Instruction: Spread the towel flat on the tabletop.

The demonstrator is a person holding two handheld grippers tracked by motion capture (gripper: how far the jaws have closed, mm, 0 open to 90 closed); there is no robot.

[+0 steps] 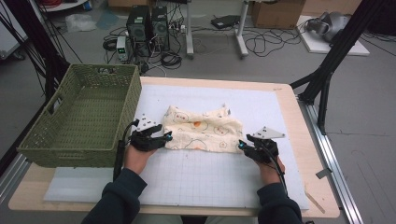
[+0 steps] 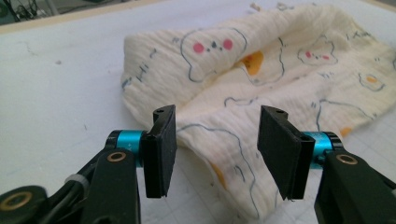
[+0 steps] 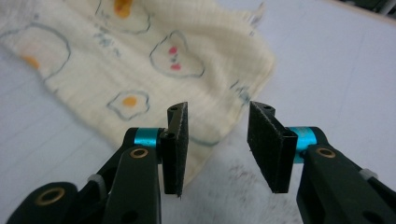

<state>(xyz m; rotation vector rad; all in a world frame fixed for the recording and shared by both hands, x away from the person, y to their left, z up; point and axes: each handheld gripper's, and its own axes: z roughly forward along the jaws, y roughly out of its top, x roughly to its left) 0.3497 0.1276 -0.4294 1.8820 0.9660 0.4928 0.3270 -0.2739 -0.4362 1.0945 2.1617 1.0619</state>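
Currently cloth (image 1: 201,129) lies crumpled mid-mat, beside basket (image 1: 81,116). Left gripper (image 2: 212,140) and right gripper (image 3: 215,140) gape at opposite ends, nothing clamped. Risk: pads catch top layer only; fold slumps, bunches on lifting.

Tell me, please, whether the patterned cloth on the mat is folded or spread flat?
Folded: the cloth lies doubled over itself in a loose, rumpled strip, one layer overlapping another, with a rounded fold edge at its left end.

Cloth's (image 3: 140,60) left part beyond frame
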